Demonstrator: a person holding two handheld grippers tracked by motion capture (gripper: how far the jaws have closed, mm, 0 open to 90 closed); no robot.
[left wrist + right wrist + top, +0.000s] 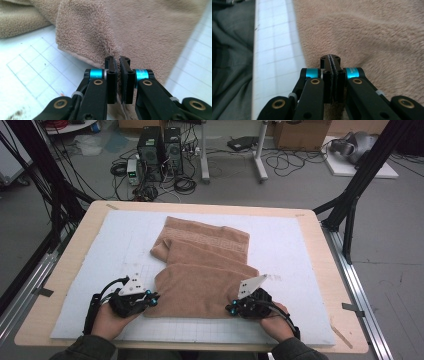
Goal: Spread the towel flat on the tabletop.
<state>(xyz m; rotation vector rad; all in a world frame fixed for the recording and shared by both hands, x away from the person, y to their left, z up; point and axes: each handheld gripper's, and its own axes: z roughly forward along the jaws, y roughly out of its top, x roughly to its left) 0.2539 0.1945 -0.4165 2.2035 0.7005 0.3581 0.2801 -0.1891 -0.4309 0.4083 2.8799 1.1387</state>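
Note:
A tan terry towel [202, 265] lies partly folded on the white gridded mat [300, 245], its near layer reaching toward the front edge. My left gripper [150, 298] pinches the towel's near left corner; in the left gripper view the jaws [117, 62] are shut with the towel [140, 32] edge caught between them. At the near right corner my right gripper [234, 308] is shut on the towel too. The right gripper view has its jaws [330, 58] pressed together over the pile of the towel [367, 35].
The mat rests on a wooden tabletop [70, 265] whose front edge is just behind my hands. Black frame posts [357, 185] stand at the table's right and left. Computers and cables [160, 155] sit on the floor beyond. A dark sleeve [229, 62] hangs left of the mat.

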